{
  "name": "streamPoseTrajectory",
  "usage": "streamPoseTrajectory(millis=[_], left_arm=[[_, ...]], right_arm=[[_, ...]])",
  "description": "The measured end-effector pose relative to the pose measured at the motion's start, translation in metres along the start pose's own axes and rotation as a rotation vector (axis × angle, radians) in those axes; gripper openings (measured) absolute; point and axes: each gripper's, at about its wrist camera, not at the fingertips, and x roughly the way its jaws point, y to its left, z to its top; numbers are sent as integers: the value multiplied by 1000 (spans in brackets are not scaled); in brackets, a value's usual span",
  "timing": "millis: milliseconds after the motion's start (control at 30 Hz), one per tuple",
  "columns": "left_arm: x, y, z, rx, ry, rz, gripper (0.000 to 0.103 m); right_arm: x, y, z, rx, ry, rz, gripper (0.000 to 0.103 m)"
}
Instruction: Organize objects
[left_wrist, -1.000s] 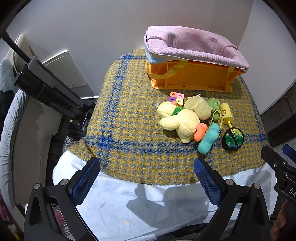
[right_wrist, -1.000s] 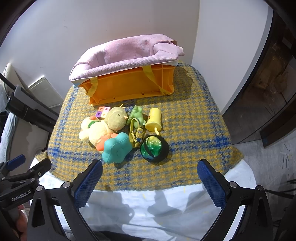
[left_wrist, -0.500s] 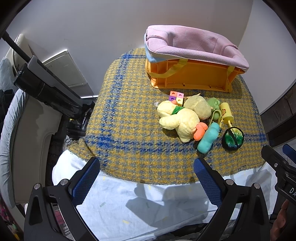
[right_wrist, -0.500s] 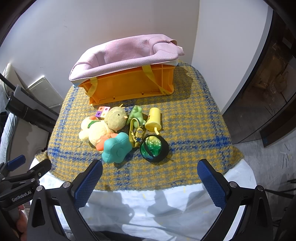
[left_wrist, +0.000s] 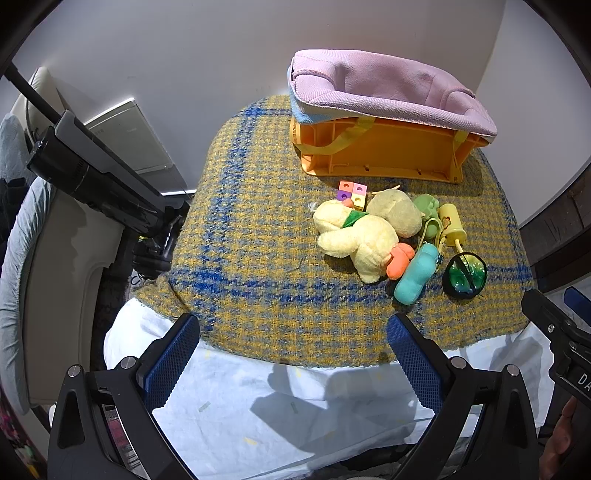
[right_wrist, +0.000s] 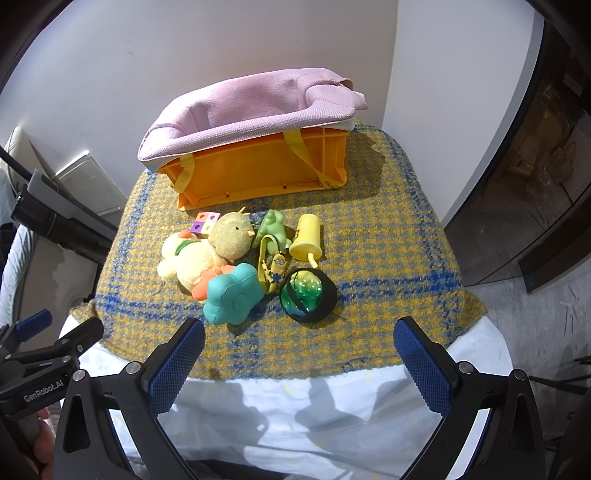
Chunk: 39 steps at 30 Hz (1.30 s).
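A heap of toys lies on a yellow-and-blue plaid cloth (left_wrist: 258, 258): a pale yellow plush duck (left_wrist: 358, 236), a round plush chick (right_wrist: 231, 238), a teal plush flower (right_wrist: 232, 295), a green-and-black ball (right_wrist: 306, 293), a yellow cup toy (right_wrist: 306, 236), a green figure (right_wrist: 271, 230), a minion keyring (right_wrist: 277, 266) and coloured blocks (left_wrist: 352, 192). An orange crate (right_wrist: 258, 173) with a pink fabric bag (right_wrist: 251, 107) in it stands behind them. My left gripper (left_wrist: 291, 354) and right gripper (right_wrist: 299, 354) are both open and empty, over the table's near edge.
A white sheet (left_wrist: 295, 398) covers the table's front under the cloth. A black device (left_wrist: 92, 173) and cream furniture stand to the left. A white wall runs behind, with a dark doorway (right_wrist: 535, 184) at the right. Each gripper shows at the other view's edge.
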Motion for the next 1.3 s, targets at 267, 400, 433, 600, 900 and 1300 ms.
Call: streamPoseTrajectory(millis=[267, 400, 433, 600, 900, 1300], left_arm=[[0, 0, 0, 12, 1, -4, 103], [1, 0, 0, 17, 3, -7, 103], [1, 0, 0, 18, 3, -7, 103], [1, 0, 0, 24, 3, -10, 103], [5, -2, -1, 34, 10, -17, 103], [20, -10, 4, 80, -4, -14, 103]], right_arm=[[0, 0, 0, 5, 1, -1, 102], [0, 0, 0, 7, 2, -2, 102], [0, 0, 0, 8, 1, -2, 102], [0, -1, 0, 9, 2, -2, 102], [2, -1, -1, 15, 3, -2, 102], [20, -7, -2, 43, 1, -2, 102]])
